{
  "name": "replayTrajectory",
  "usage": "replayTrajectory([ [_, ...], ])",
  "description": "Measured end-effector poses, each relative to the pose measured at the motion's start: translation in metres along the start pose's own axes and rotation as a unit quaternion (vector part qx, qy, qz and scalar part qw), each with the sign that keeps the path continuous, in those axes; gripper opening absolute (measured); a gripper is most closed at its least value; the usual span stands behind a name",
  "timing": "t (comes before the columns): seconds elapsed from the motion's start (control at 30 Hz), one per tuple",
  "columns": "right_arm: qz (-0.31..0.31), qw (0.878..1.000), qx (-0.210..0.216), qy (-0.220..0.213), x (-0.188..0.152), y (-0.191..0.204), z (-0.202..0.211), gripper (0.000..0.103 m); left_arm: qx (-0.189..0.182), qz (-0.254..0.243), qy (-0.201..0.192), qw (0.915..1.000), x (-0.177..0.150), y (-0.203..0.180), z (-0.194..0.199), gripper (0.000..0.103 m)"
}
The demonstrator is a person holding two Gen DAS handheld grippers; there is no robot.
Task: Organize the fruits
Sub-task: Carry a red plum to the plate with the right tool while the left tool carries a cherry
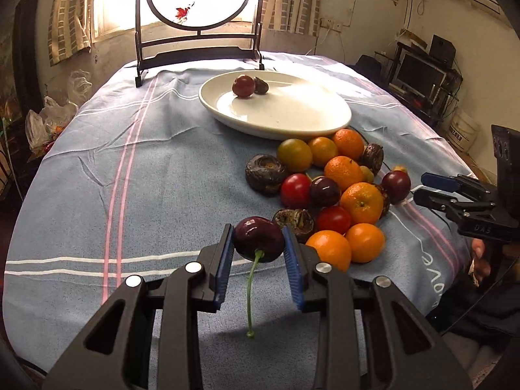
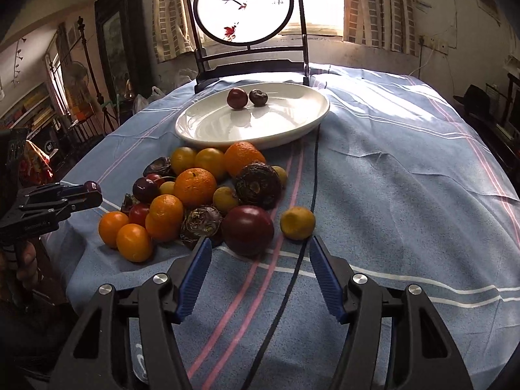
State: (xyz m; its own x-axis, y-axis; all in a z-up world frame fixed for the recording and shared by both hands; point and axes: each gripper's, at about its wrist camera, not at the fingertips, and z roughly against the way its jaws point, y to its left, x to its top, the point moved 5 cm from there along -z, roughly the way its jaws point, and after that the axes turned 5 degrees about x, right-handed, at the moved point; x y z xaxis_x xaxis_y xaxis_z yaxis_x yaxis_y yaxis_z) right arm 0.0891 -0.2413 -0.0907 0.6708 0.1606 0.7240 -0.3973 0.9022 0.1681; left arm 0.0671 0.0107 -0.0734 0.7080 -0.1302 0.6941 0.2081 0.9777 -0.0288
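Note:
My left gripper (image 1: 257,230) is shut on a dark cherry (image 1: 259,239), whose green stem hangs down between the fingers. It is held just above the blue cloth at the near edge of a pile of fruit (image 1: 344,191): oranges, red and yellow tomatoes, and dark wrinkled fruits. Behind the pile, a white plate (image 1: 276,131) holds a dark red fruit (image 1: 243,86) and a brown one (image 1: 260,85). My right gripper (image 2: 259,240) stands open, with a dark red round fruit (image 2: 247,230) just beyond its tips and a small yellow fruit (image 2: 297,222) to the right.
A black-framed round painted screen (image 1: 198,16) stands at the table's far edge. A dark cable (image 2: 305,214) runs across the cloth from the plate toward me. A person's hand (image 2: 24,260) grips the left tool. The table edge drops off at the left and right.

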Motion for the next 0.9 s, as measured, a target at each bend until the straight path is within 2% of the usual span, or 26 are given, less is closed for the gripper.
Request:
replayTrajectory([
  [0.2,0.0,1.0,-0.001,0.02,0.011,0.007,-0.023,0.049,-0.014,-0.002,0.001,0.9999,-0.001,-0.007,-0.001,0.029],
  [0.27,0.002,1.0,0.004,0.025,0.013,0.01,-0.027,0.048,-0.011,-0.003,0.001,0.9999,-0.002,-0.008,-0.002,0.029],
  [0.33,-0.005,0.999,0.011,0.033,0.013,0.01,-0.031,0.039,-0.01,-0.001,0.004,0.9999,-0.003,-0.007,-0.004,0.029],
  [0.47,-0.008,1.0,0.012,0.025,0.009,0.009,-0.024,0.038,-0.012,0.007,0.007,0.9999,-0.003,-0.003,-0.007,0.029],
  [0.67,-0.041,0.998,0.042,-0.018,0.014,-0.001,-0.004,0.038,-0.016,0.022,0.005,0.9996,0.0,0.001,-0.007,0.029],
  [0.77,-0.041,0.997,0.054,-0.036,0.031,-0.003,0.007,0.038,-0.028,0.024,0.002,0.9993,0.013,-0.001,-0.006,0.029],
  [0.9,-0.042,0.996,0.058,-0.05,0.073,-0.011,0.006,0.038,-0.039,0.013,-0.007,0.9991,0.053,-0.012,-0.012,0.029],
])
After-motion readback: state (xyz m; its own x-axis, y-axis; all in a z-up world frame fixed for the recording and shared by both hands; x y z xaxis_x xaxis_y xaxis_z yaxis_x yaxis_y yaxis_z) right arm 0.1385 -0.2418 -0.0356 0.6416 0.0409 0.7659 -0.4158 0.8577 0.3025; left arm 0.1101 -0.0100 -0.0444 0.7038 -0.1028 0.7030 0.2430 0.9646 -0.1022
